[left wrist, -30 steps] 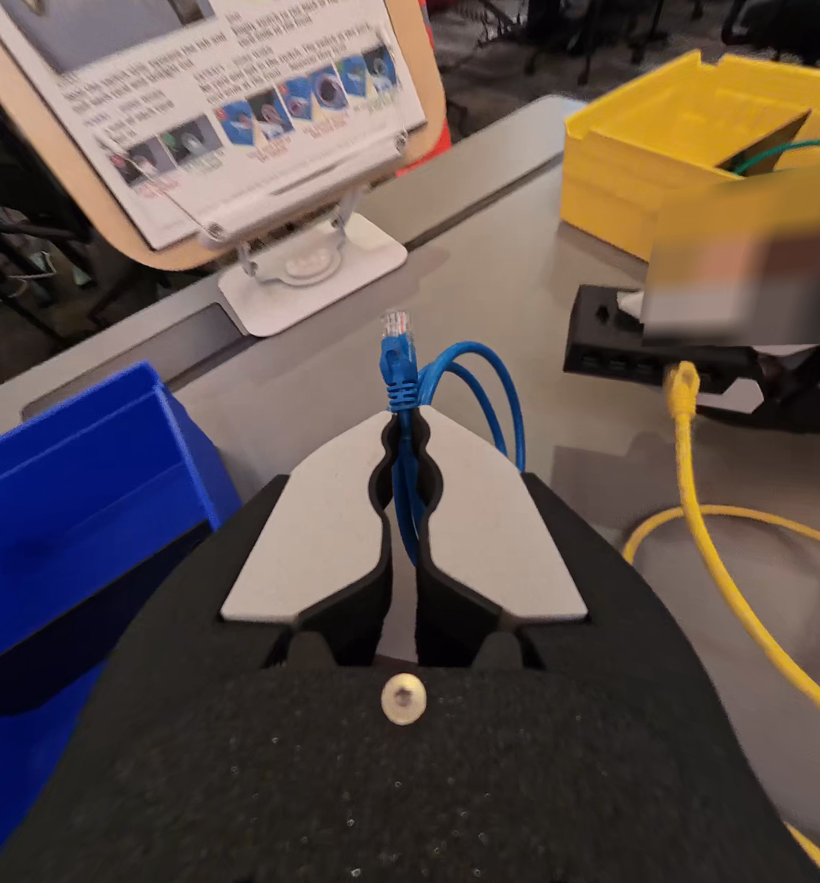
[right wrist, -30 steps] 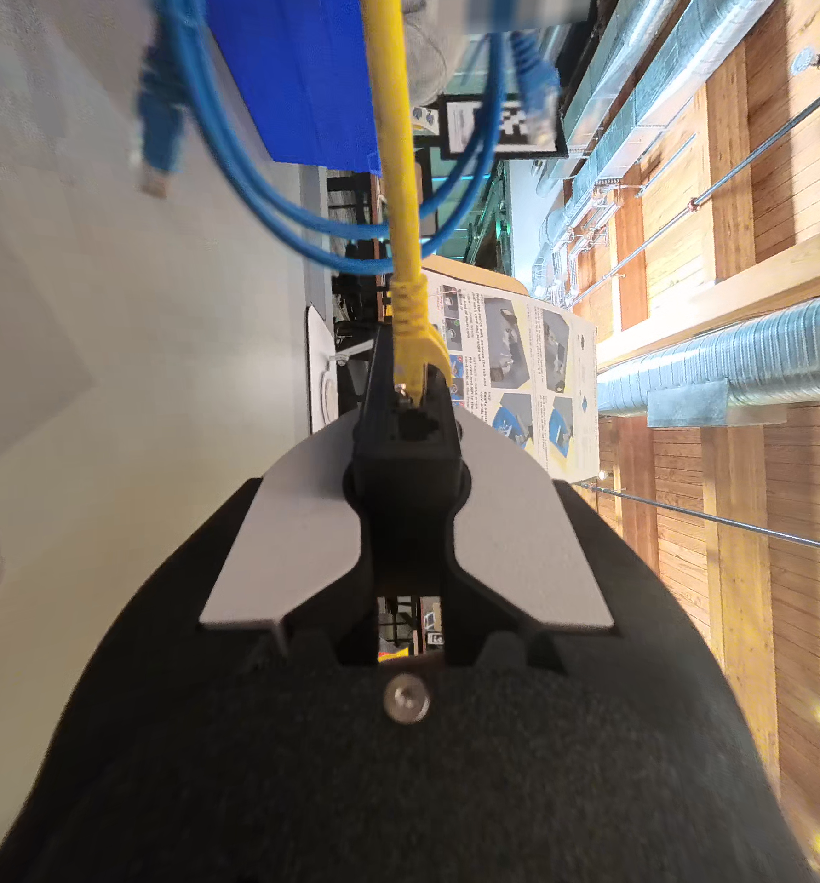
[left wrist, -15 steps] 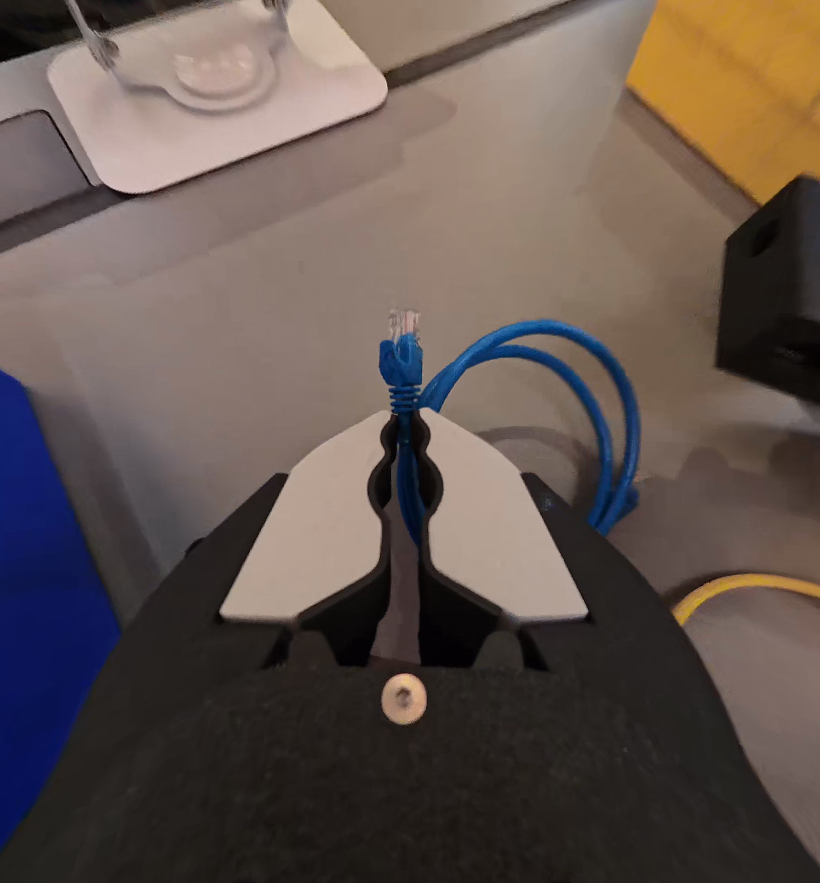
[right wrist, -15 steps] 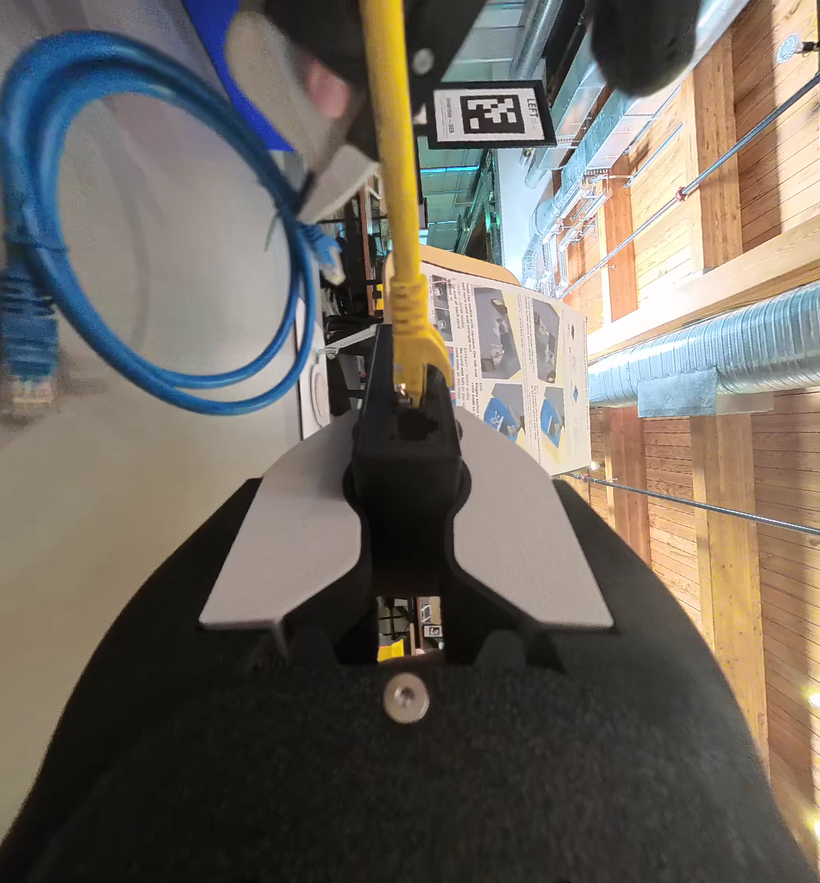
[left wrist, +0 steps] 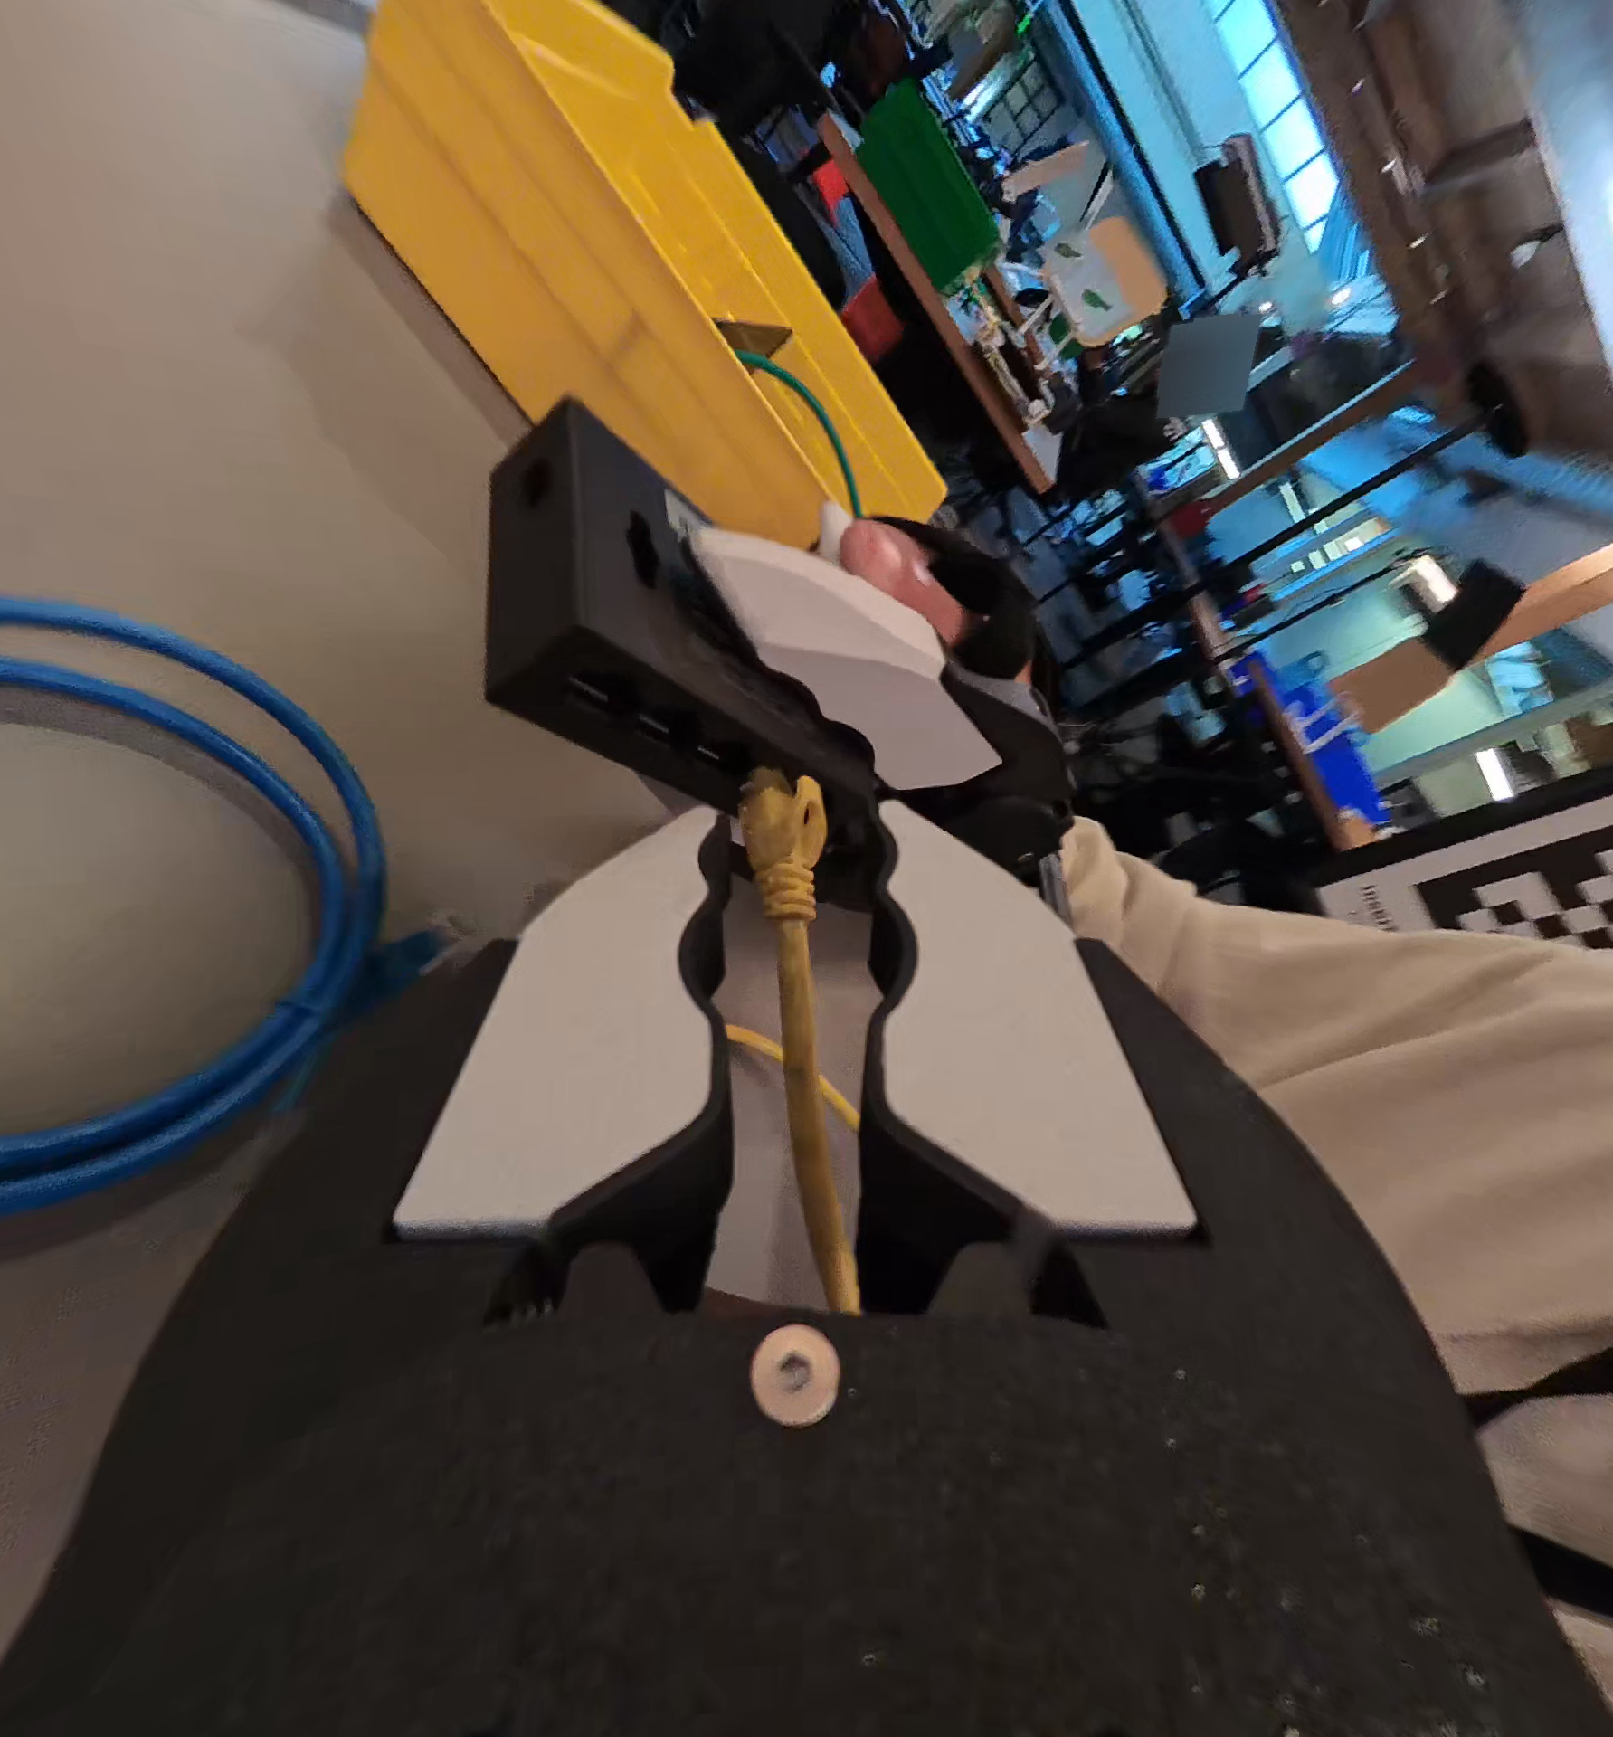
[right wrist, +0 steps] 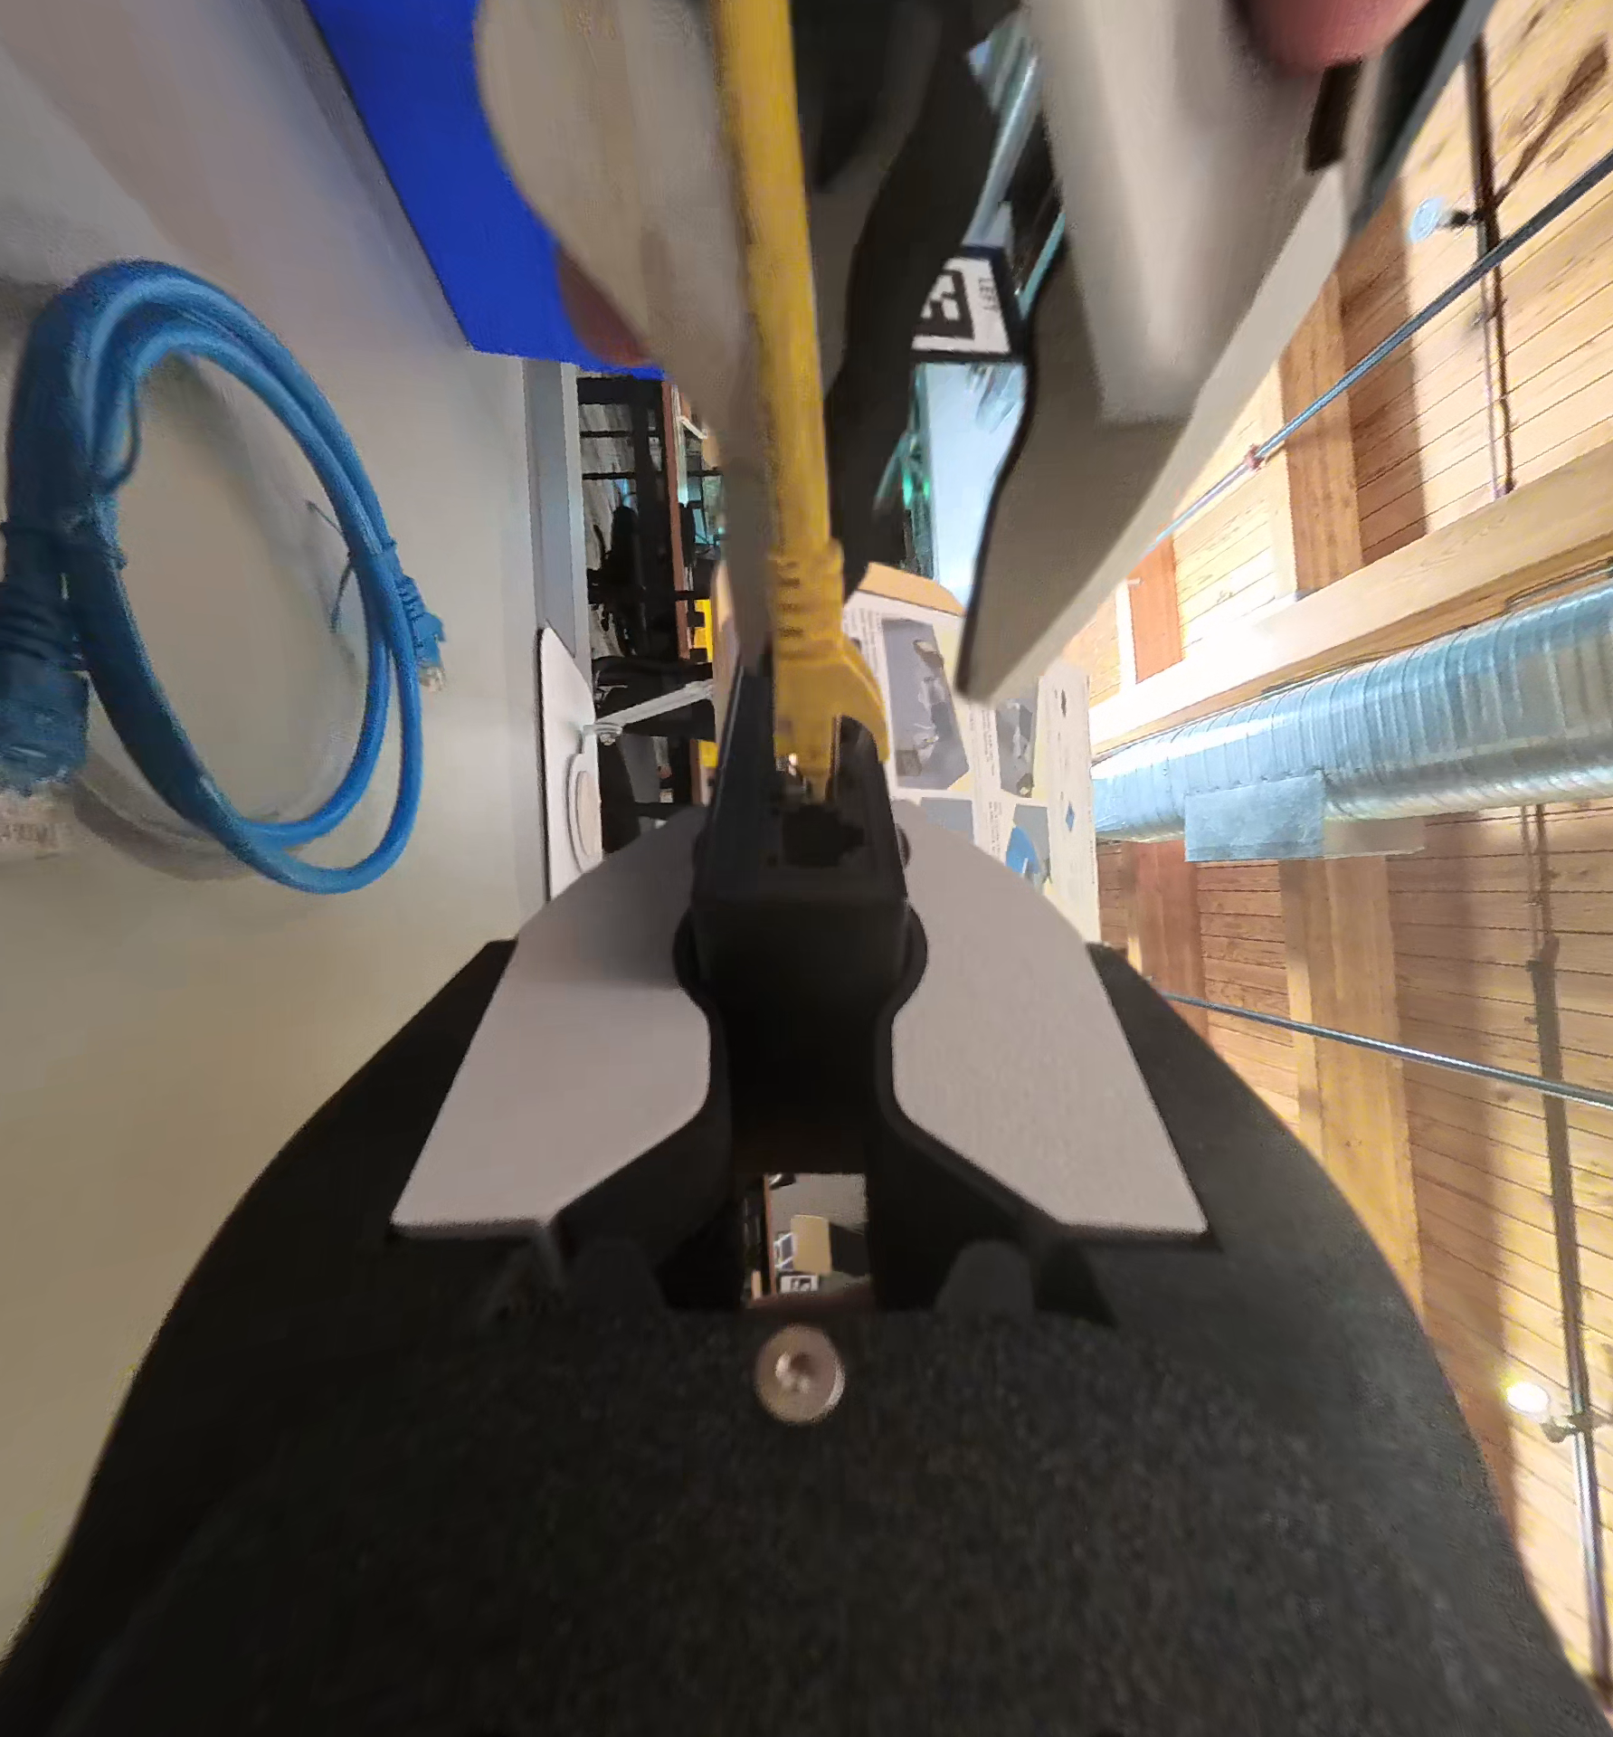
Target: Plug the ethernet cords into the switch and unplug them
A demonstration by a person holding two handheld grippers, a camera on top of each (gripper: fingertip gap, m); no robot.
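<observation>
The switch (left wrist: 595, 602) was matte black, the cord (left wrist: 807, 1034) plugged into it yellow. At nine o'clock lay a bright blue cable (left wrist: 220, 846) on the pale grey table (left wrist: 126, 329). At twelve o'clock stood a yellow bin (left wrist: 595, 235); at three o'clock, a black-and-white checkered tag (left wrist: 1535, 893).

I saw matt black plastic switch (left wrist: 595, 602), glossy yellow cord (left wrist: 807, 1024), smooth matt grey surface (left wrist: 173, 329), shiny yellow plastic bin (left wrist: 595, 254).

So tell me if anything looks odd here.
The switch is not on the table: the right gripper clamps it in the air, yellow cord plugged in. The blue cord lies coiled, unplugged, on the table.
</observation>
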